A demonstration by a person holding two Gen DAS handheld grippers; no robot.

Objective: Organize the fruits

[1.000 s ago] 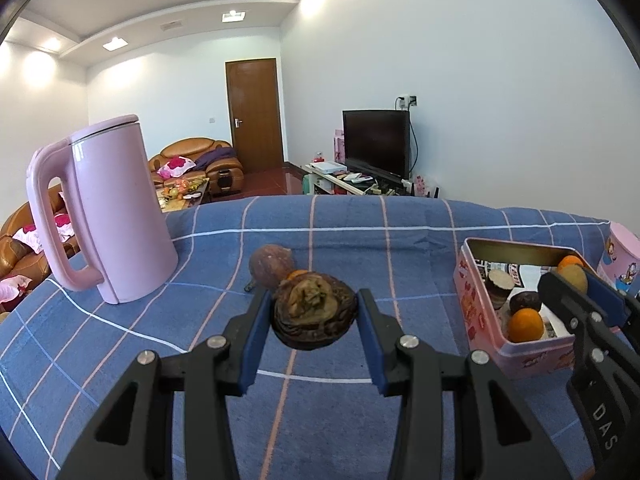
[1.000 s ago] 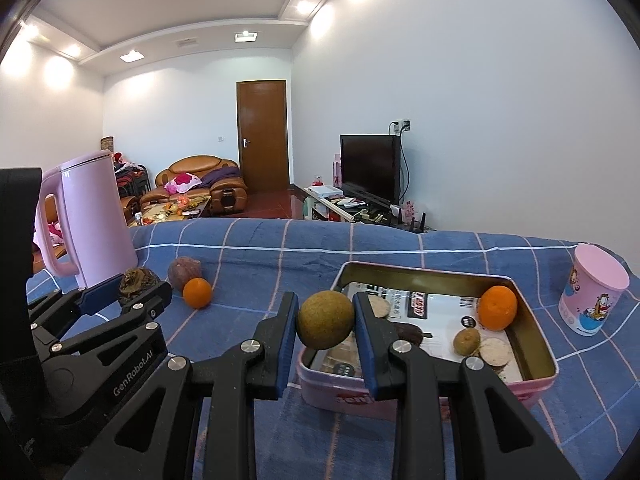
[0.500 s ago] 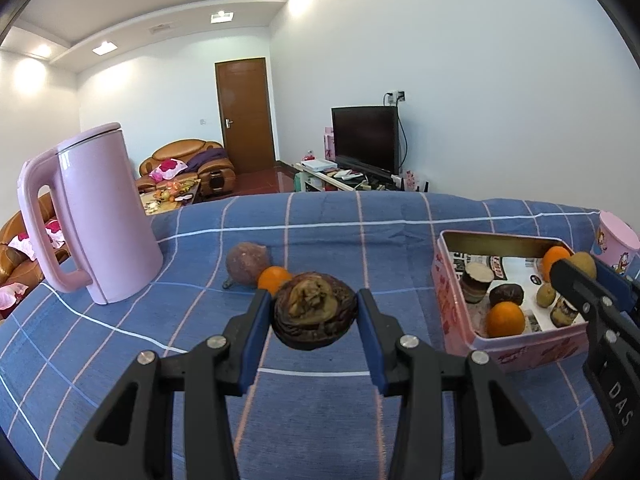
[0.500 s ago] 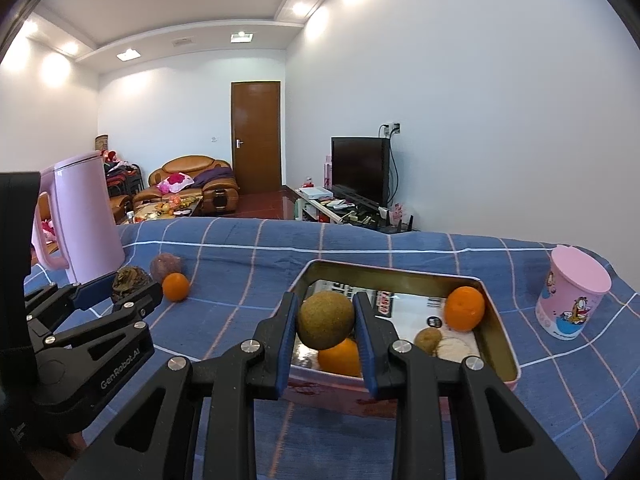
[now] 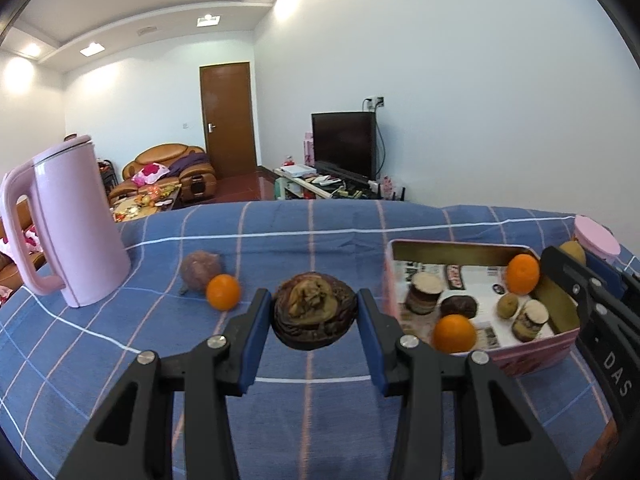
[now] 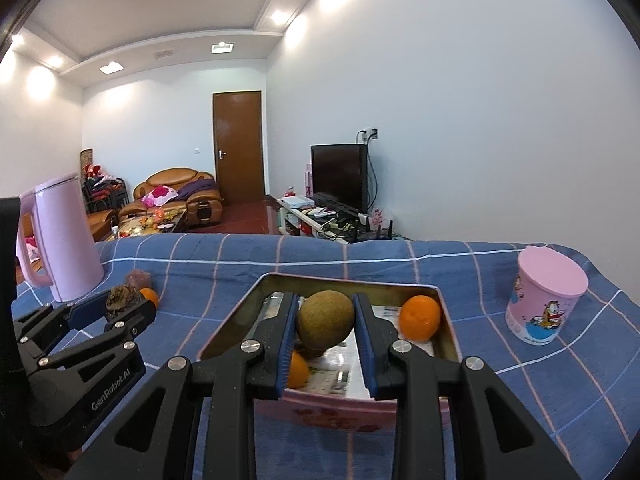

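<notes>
Both grippers loaded: right gripper (image 6: 325,330) jaws clamped on green fruit (image 6: 326,319) over tin (image 6: 447,322), lower before release; left gripper (image 5: 314,322) jaws clamped on dark fruit (image 5: 315,315), wait w/ it.

Both cameras sit low over the blue-clothed counter (image 5: 320,232), facing its far edge and the room beyond. The left view looks from close left of the tin (image 5: 472,246); the right view hangs just above the tin (image 6: 446,320). Both share the tin, the kettle (image 5: 76,224) and the TV (image 6: 339,178).
</notes>
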